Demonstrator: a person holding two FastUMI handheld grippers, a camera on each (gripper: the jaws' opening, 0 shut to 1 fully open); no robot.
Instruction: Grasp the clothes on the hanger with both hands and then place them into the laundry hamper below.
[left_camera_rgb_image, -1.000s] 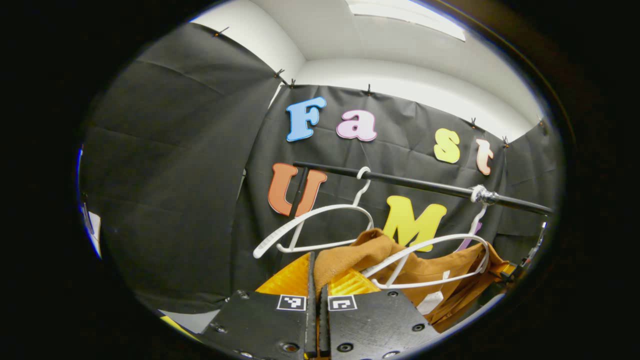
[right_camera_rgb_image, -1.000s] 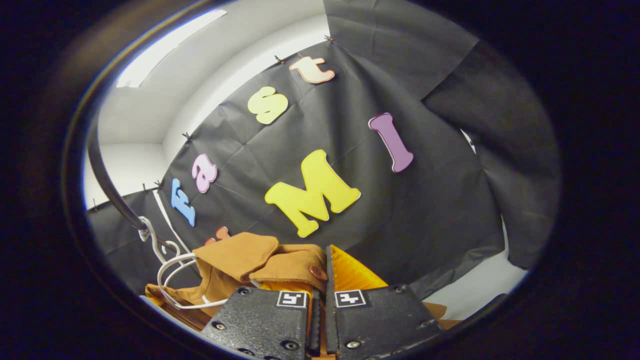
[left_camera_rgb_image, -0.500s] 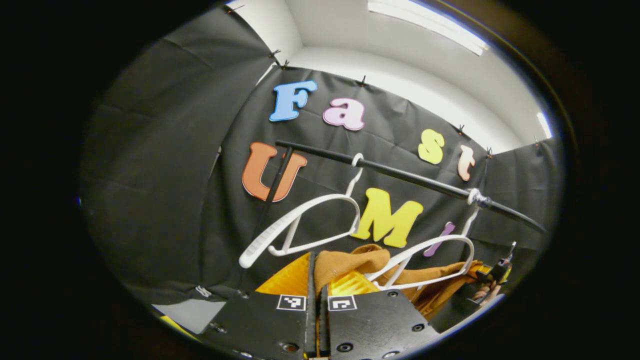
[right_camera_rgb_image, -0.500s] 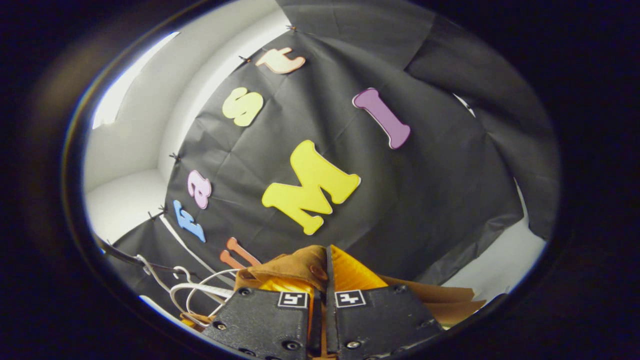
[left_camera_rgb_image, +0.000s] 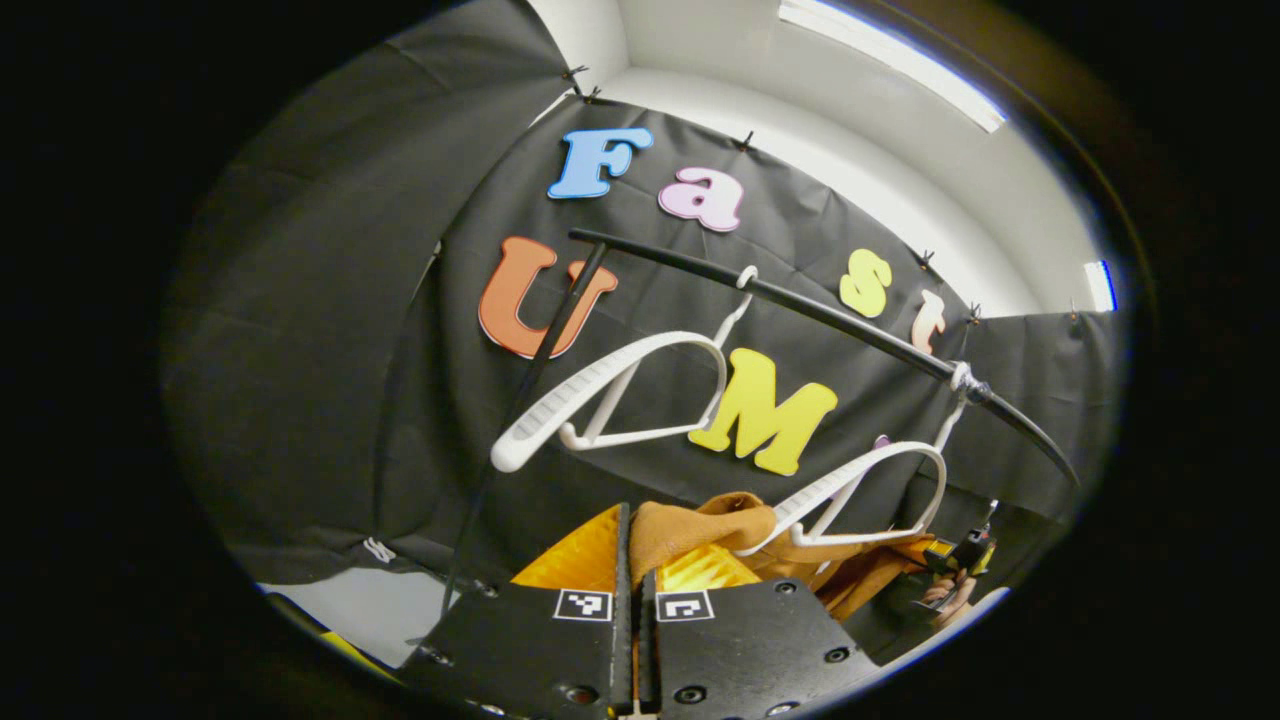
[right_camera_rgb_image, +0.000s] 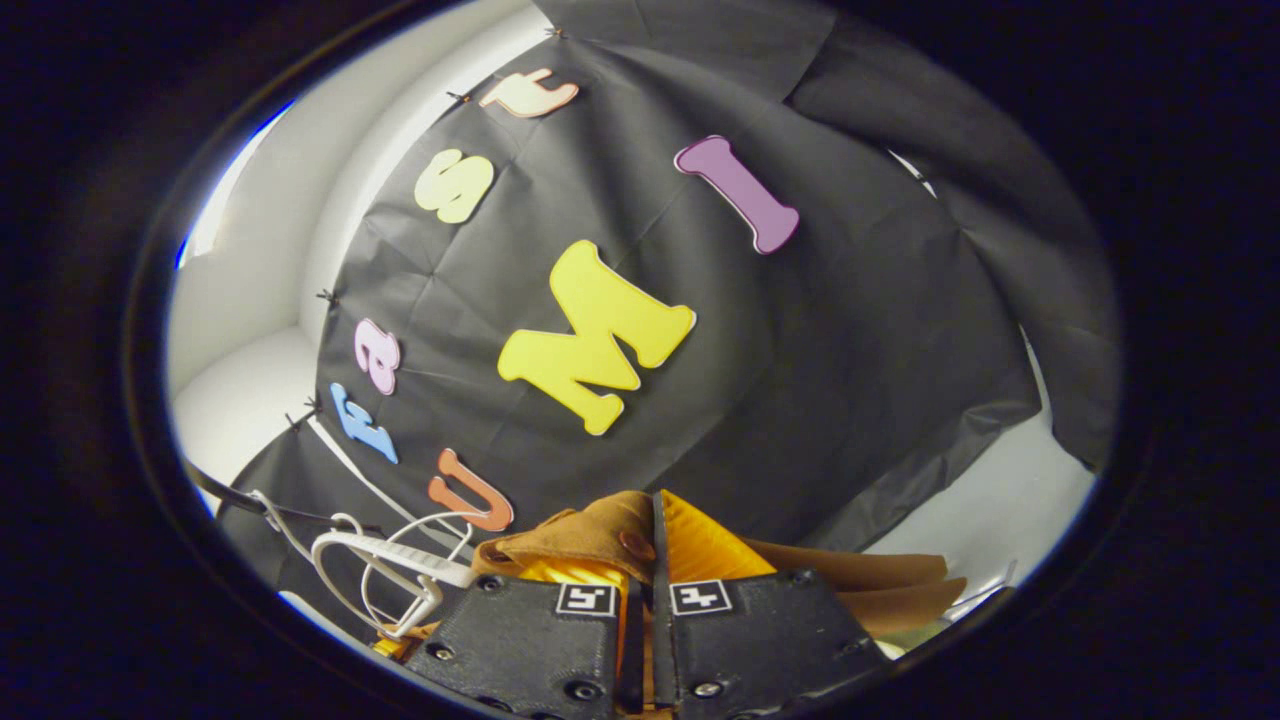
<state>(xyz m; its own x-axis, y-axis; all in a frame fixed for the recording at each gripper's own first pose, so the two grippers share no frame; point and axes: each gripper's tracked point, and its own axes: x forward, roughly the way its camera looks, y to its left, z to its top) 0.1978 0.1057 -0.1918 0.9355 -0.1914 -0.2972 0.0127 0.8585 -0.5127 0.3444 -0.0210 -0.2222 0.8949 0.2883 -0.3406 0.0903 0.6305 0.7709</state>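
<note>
The black cloth wall (left_camera_rgb_image: 330, 300) took up most of the left gripper view, with a white ceiling strip (left_camera_rgb_image: 850, 110) above it at the upper right. In the right gripper view the same black cloth wall (right_camera_rgb_image: 800, 330) spread across the middle and right, and bare white wall showed at the left edge.

A thin black metal clothes rail (left_camera_rgb_image: 800, 305) ran from upper centre down to the right in the left gripper view. Two white plastic hangers hung on it: the bare left hanger (left_camera_rgb_image: 610, 395) in the centre, and the right hanger (left_camera_rgb_image: 865, 490) at lower right, with its lower end close against the cloth. In the right gripper view both white hangers (right_camera_rgb_image: 385, 575) sat at the lower left.

The tan-brown cloth garment (left_camera_rgb_image: 720, 520) lay bunched at lower centre of the left gripper view, trailing to the right under the right hanger. In the right gripper view the garment (right_camera_rgb_image: 590, 525) sat at bottom centre, with a fold (right_camera_rgb_image: 880, 580) running to the lower right.

The left gripper (left_camera_rgb_image: 632, 560) had its fingers pressed together, pinching a fold of the garment. The right gripper (right_camera_rgb_image: 645, 560) likewise pinched the garment at a small round button (right_camera_rgb_image: 630, 545). At the far lower right of the left gripper view, the other gripper and a hand (left_camera_rgb_image: 950, 590) were small and unclear.
</note>
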